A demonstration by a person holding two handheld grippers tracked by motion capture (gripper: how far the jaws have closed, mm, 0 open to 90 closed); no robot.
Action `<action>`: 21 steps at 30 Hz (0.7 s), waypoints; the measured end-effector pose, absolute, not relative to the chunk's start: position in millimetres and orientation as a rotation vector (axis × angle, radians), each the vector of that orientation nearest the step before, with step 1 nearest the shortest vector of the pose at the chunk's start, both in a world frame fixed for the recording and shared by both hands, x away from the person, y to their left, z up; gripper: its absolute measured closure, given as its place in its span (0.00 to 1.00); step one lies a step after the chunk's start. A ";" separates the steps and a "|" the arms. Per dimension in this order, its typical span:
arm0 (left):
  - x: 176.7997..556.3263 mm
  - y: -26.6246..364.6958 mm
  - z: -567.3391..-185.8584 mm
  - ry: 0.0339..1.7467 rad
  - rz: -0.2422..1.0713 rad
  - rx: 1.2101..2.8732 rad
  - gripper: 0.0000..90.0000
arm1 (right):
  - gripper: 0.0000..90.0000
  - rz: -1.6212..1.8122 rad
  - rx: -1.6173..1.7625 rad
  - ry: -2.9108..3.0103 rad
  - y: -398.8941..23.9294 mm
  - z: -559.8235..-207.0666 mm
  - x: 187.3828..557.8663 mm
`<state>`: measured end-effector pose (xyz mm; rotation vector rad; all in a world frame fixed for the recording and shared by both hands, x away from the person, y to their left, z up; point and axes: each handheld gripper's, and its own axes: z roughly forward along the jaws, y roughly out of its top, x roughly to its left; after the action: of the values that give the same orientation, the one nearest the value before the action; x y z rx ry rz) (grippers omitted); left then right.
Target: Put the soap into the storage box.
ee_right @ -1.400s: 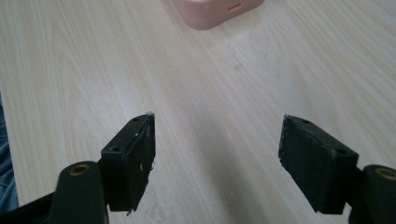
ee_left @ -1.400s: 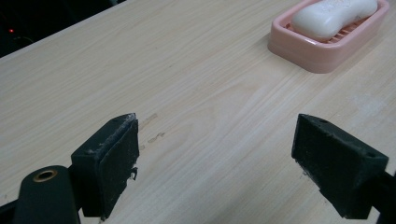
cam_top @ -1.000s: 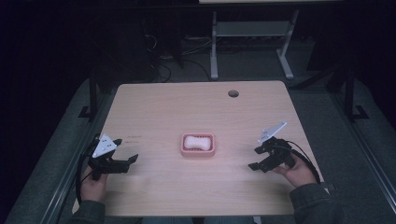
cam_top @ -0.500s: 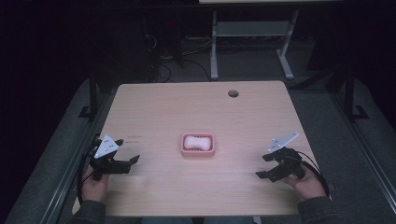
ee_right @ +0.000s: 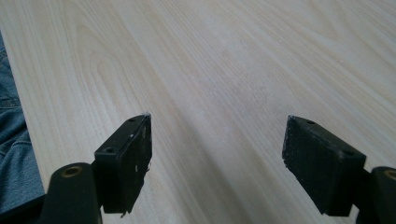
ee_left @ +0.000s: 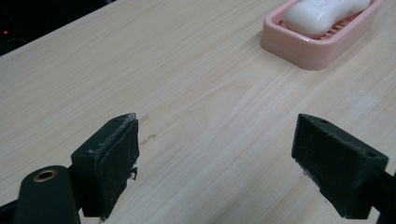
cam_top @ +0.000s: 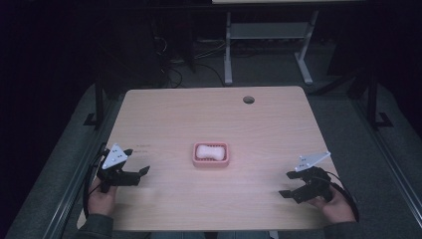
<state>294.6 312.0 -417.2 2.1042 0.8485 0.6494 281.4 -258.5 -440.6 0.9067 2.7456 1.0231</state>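
soap (cam_top: 210,151) in pink dish (cam_top: 211,161), both claws apart, empty

You're pulling your right gripper (cam_top: 289,185) back toward the near right corner of the table (cam_top: 209,119) and lower, jaws opening wider with nothing between them.

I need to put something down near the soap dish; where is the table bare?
Bare wood all round the pink soap dish: between it and the left tongs, between it and the right tongs, and the whole far half up to the cable hole. Nowhere crowded.
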 end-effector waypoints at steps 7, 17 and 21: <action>294.6 311.1 -417.7 0.849 0.644 2.106 0.16 | 0.26 1.043 0.925 2.725 -264.5 -445.6 272.1; 296.0 309.3 -418.3 0.846 0.640 2.101 0.16 | 0.24 1.070 0.944 2.682 -274.2 -448.3 257.3; 296.3 308.9 -417.9 0.843 0.639 2.109 0.16 | 0.24 1.074 0.940 2.674 -274.1 -448.7 250.9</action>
<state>296.3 308.9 -417.9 2.1089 0.8434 0.6394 250.9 -274.1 -448.7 0.9397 2.6736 1.0737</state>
